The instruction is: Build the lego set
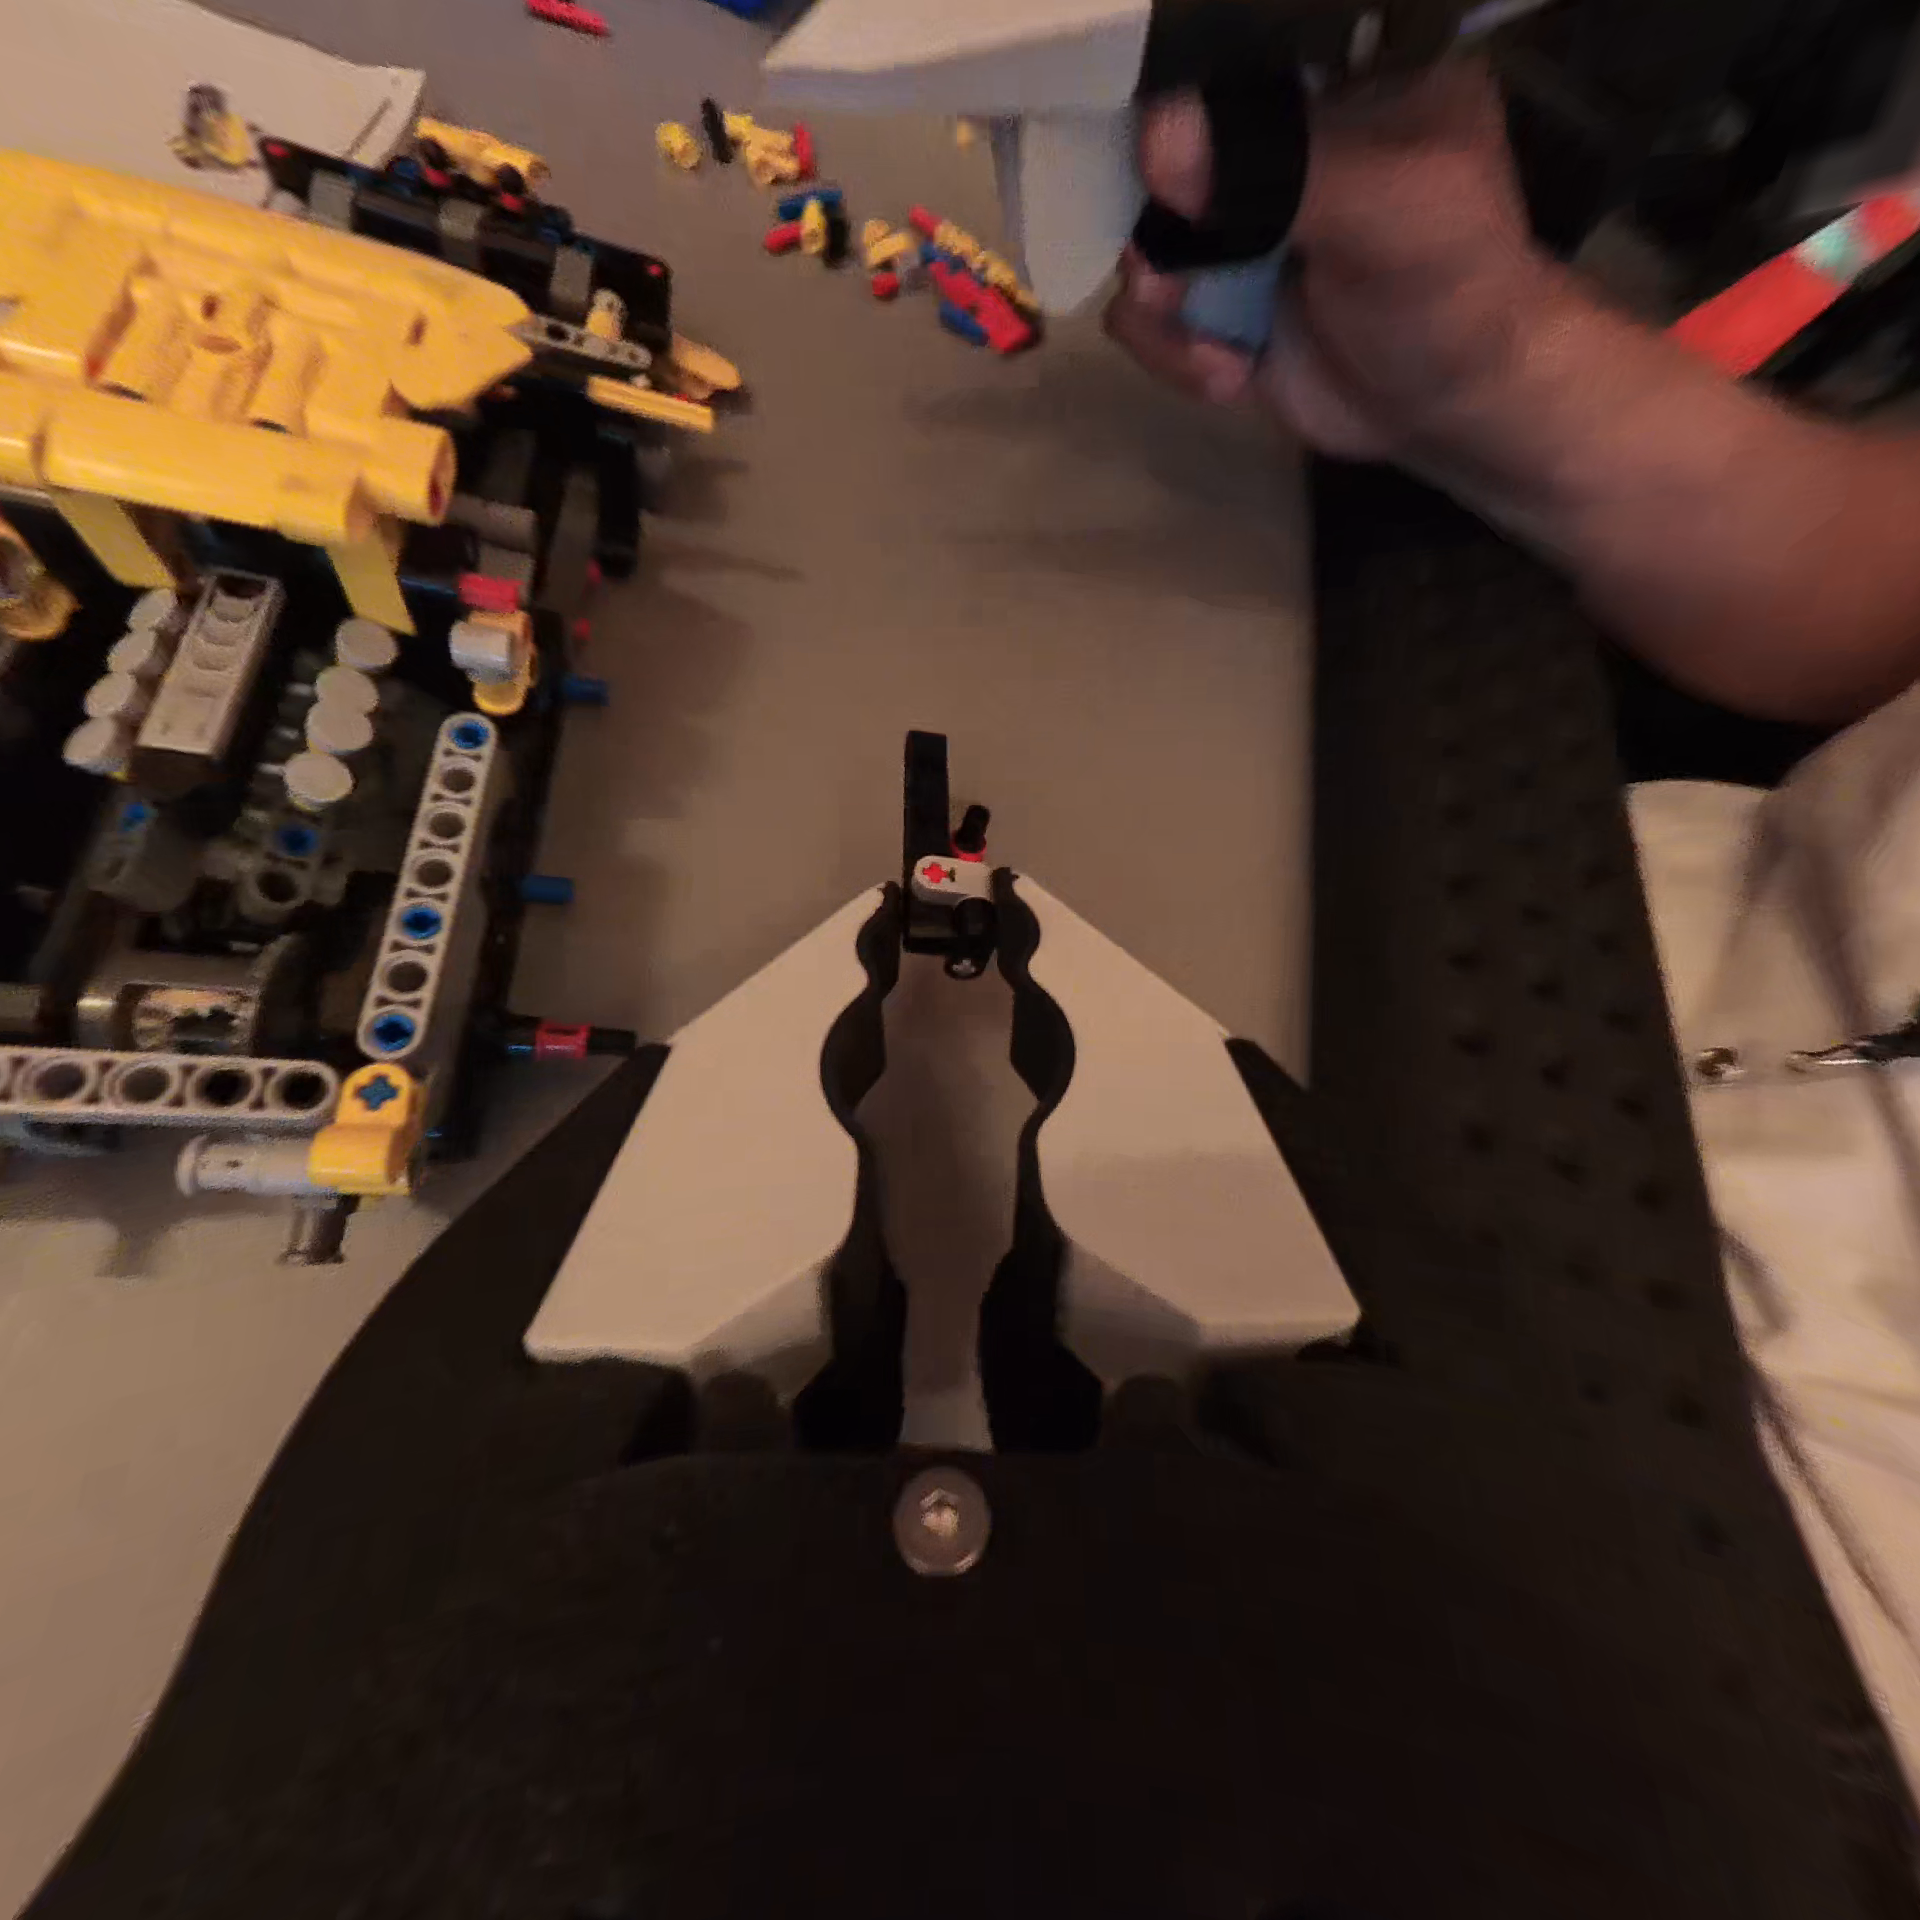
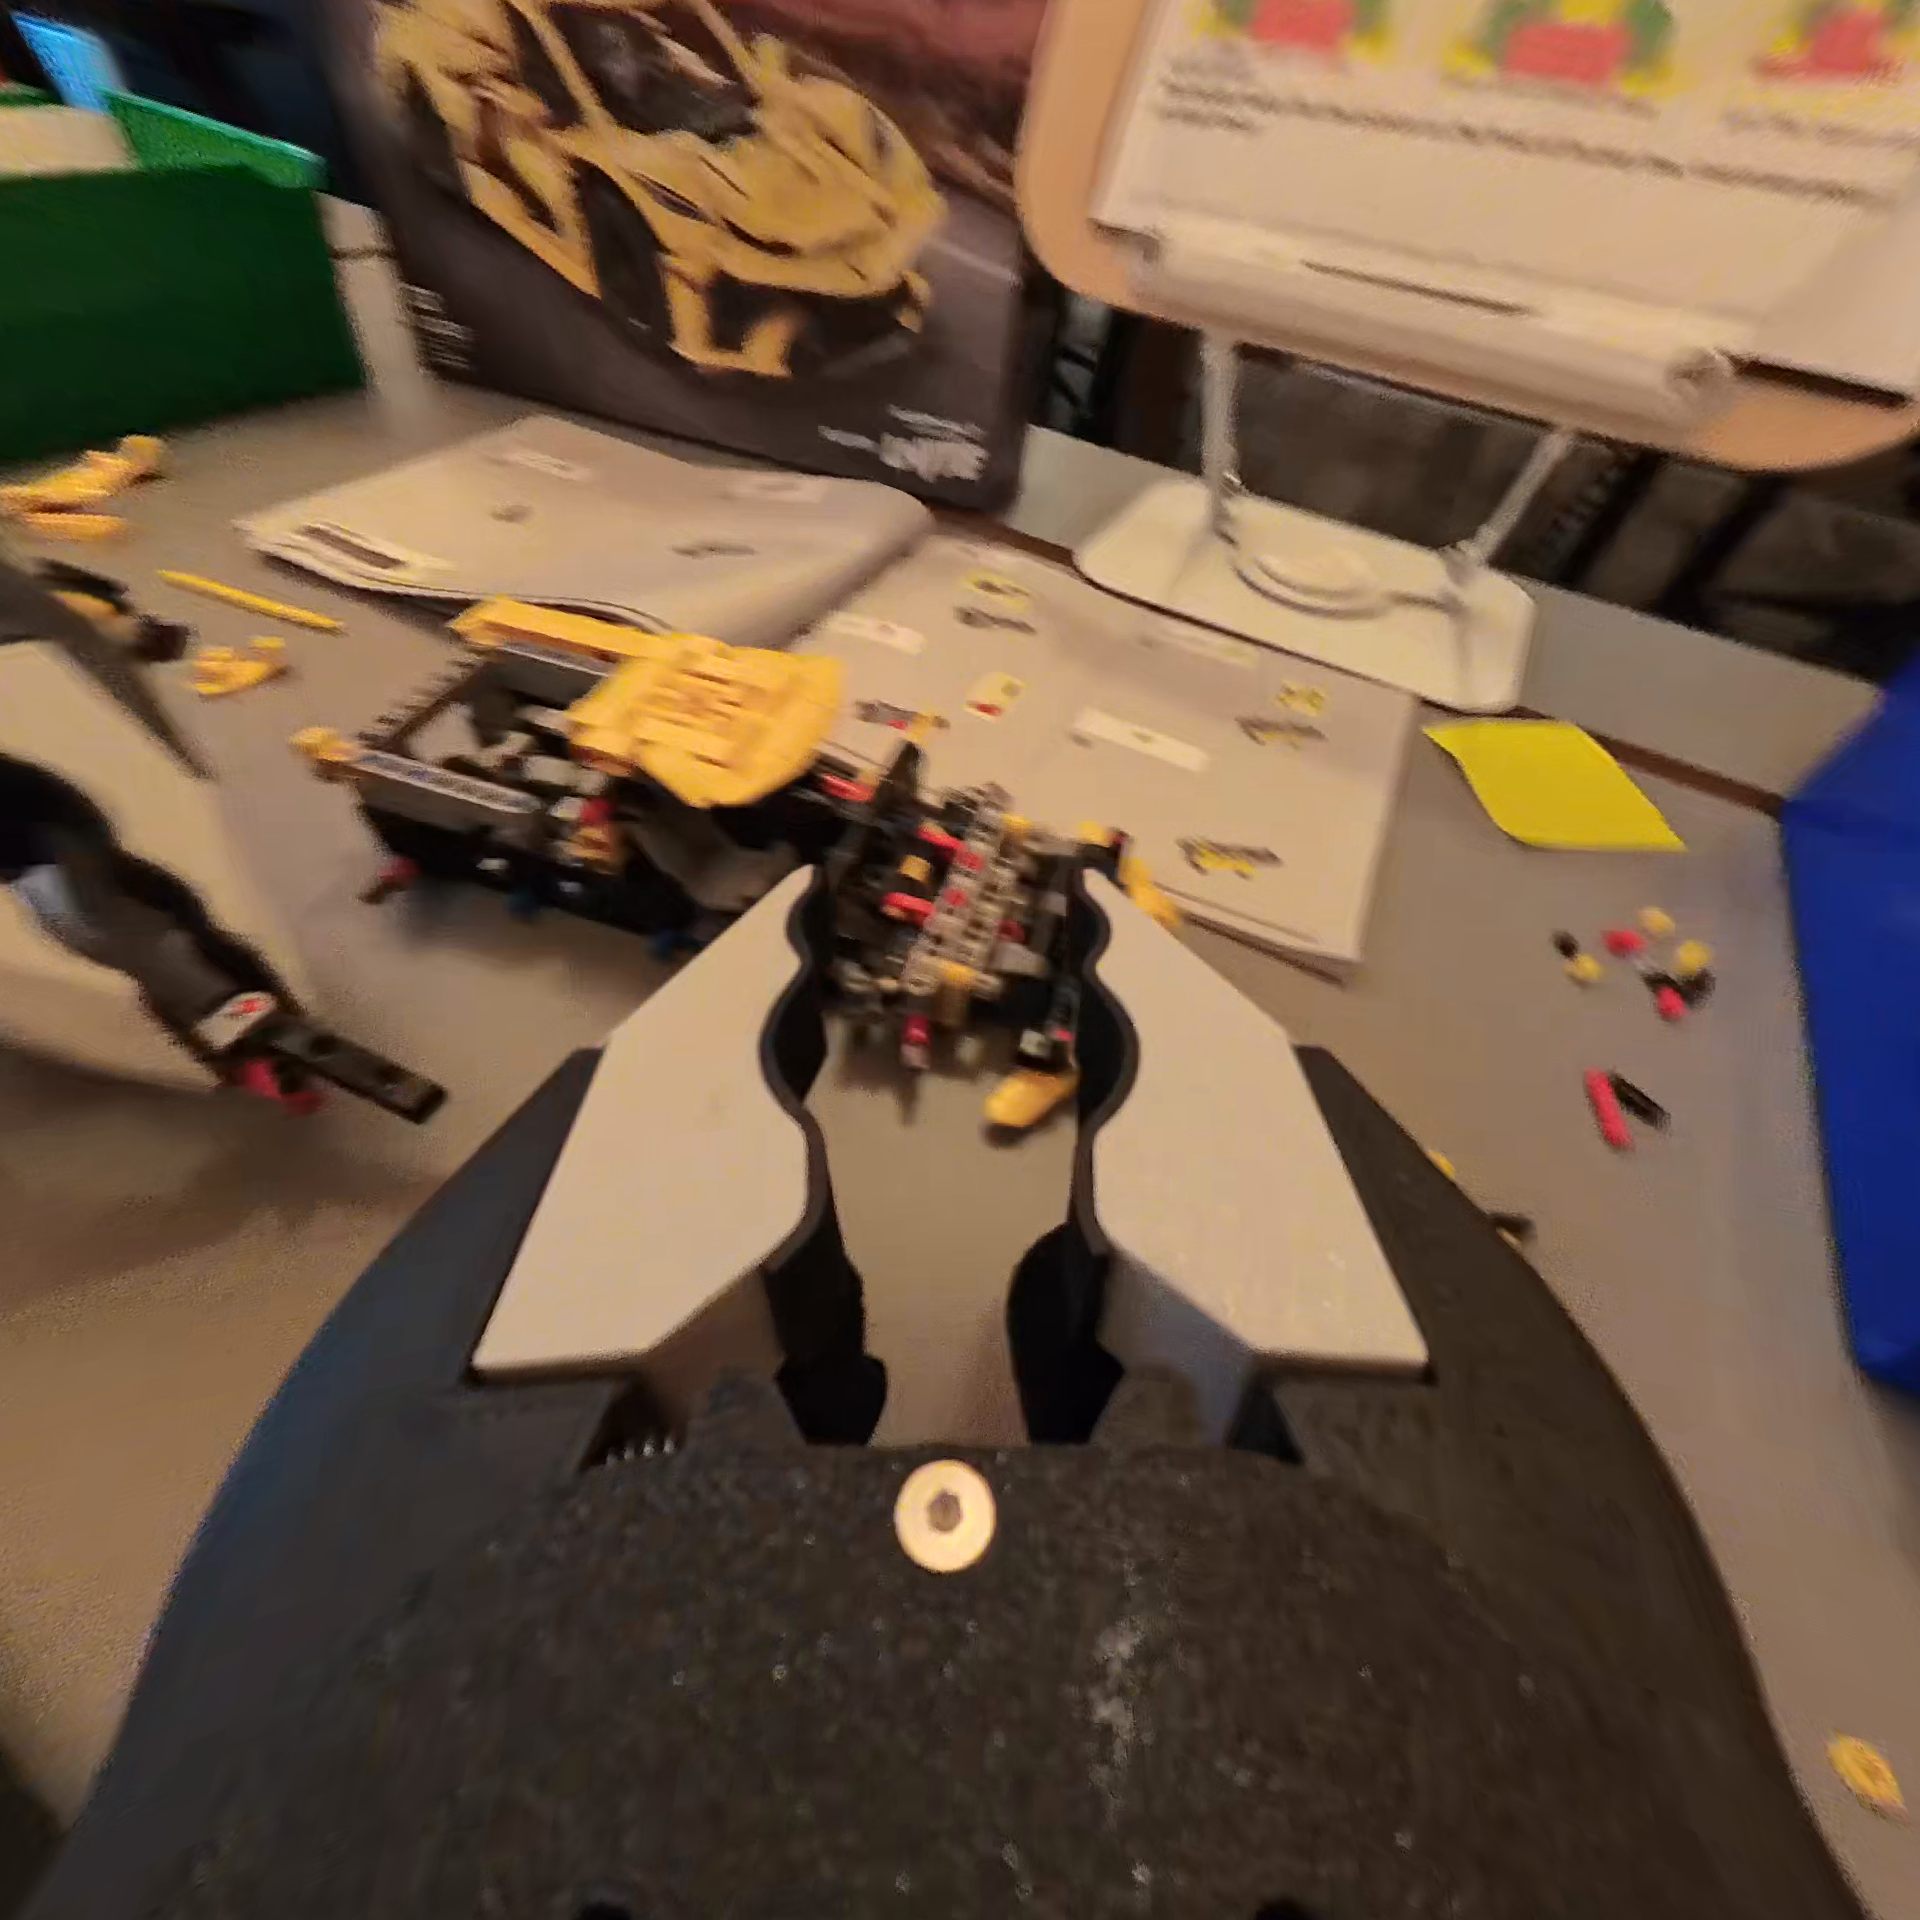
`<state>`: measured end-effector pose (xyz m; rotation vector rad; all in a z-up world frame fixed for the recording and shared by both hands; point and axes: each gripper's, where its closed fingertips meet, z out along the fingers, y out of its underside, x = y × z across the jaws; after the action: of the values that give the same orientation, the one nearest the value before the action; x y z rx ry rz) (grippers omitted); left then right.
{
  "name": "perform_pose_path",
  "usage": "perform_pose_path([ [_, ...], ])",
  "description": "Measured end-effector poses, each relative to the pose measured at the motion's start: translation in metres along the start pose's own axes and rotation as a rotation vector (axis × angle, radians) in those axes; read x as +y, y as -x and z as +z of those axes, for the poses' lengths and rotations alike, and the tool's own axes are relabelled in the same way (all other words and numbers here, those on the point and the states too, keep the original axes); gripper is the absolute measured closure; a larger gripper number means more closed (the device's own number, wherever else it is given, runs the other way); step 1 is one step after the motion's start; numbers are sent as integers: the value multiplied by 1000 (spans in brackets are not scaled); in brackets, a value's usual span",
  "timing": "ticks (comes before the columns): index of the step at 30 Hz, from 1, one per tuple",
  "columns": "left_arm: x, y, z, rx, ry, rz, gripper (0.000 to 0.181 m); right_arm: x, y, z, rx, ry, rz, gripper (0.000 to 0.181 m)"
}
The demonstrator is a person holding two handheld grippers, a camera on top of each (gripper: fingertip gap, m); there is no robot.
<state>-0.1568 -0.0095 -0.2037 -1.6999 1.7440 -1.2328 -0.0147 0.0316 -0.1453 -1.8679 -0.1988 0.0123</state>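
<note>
Two grippers work over a grey table (image 1: 987,540) that carries a half-built yellow and black lego car (image 1: 260,644).

In the left wrist view the car fills the left side, its yellow roof panel raised over grey beams and a row of grey cylinders. Right of the car, the left gripper (image 1: 943,914) has its fingers (image 1: 748,1143) clenched on a small sub-assembly (image 1: 940,862): a black beam standing upright, with a white connector and a black pin at its base. Beyond the car's far end lies a scatter of loose pieces (image 1: 894,249) in yellow, red, blue and black. Right of those, a person's hand (image 1: 1403,291) grips the handle of the other gripper, blurred.

In the right wrist view the left gripper shows at the left edge, just left of the car (image 2: 727,810), holding the same sub-assembly (image 2: 312,1060). The right gripper (image 2: 945,914) points at the car's near end, its fingers (image 2: 675,1143) spread apart with nothing between them. Behind the car lie open instruction booklets (image 2: 1091,727) and the set's box (image 2: 707,239). Right of the car sit more loose pieces (image 2: 1631,977), a yellow sheet (image 2: 1548,779) and a blue bin (image 2: 1860,1039).
</note>
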Motion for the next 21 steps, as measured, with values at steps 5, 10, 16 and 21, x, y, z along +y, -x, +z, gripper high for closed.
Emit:
perform_pose_path([
  [5, 16, 11, 6, -143, 107, 57, 165, 7, -15, 2, 5, 4, 133, 142],
  [10, 20, 8, 13, -156, 144, 83, 165, 12, -16, 5, 16, 29, 127, 146],
  [16, 19, 6, 13, -154, 128, 76, 157, 15, -18, 6, 12, 37, 151, 147],
  [21, 2, 19, -28, -212, -49, -77, 147, 15, -18, 6, 3, 33, 170, 147],
])
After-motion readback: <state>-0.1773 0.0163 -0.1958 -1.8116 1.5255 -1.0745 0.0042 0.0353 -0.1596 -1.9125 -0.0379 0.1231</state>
